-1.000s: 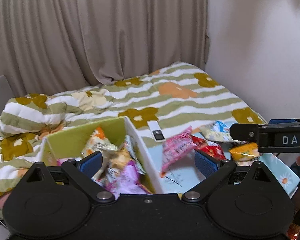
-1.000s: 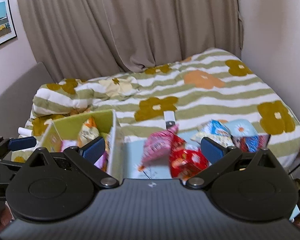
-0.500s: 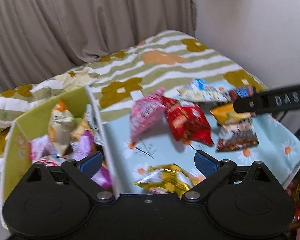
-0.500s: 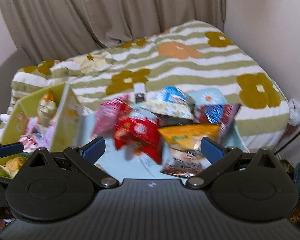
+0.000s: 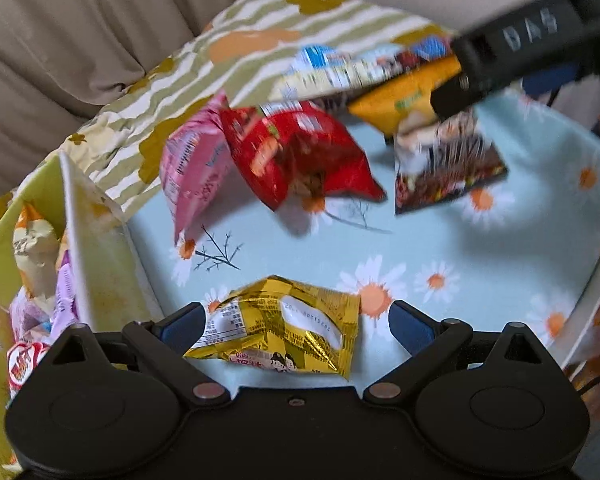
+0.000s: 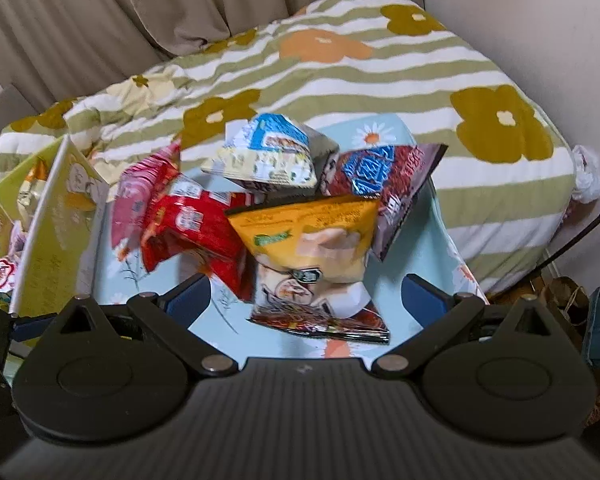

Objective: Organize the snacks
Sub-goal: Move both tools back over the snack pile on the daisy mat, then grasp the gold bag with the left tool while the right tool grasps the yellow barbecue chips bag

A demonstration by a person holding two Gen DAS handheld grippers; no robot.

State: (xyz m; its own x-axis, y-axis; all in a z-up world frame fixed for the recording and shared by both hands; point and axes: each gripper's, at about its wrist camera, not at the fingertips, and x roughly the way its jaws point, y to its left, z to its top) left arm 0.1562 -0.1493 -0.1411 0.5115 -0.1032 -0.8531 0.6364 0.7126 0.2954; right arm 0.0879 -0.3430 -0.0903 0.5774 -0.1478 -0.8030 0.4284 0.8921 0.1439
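A: While the left wrist camera looked down, what sat between the fingers?

B: The left gripper (image 5: 296, 326) had its jaws spread wide, holding nothing. A gold foil packet (image 5: 280, 328) lay flat on the daisy-print cloth (image 5: 440, 240), between the 2 blue pads and just short of them; I could not tell whether either pad touched it.

A: And farther out?

B: A pink bag (image 5: 192, 164) leaned against a red bag (image 5: 300, 152), with a dark bag (image 5: 448, 168) to their right. Behind those sat a yellow-orange bag (image 5: 404, 100) and a white-and-blue bag (image 5: 324, 68). The right gripper's black body crossed the upper right corner. At the left edge stood a green box (image 5: 96, 240), upright, with packets inside.

A: What did the right wrist camera show?

B: The right gripper (image 6: 306, 298) also had its jaws wide apart and empty. Between the pads, on the cloth (image 6: 432, 232), the yellow-orange bag (image 6: 312, 232) rested on top of the dark bag (image 6: 324, 320). The red bag (image 6: 196, 228) and the pink bag (image 6: 128, 200) lay to the left, the white-and-blue bag (image 6: 268, 152) behind, and a dark red-and-blue bag (image 6: 392, 184) to the right. The green box (image 6: 56, 220) stood at the far left, and a striped floral bedspread (image 6: 380, 80) lay beyond the cloth.
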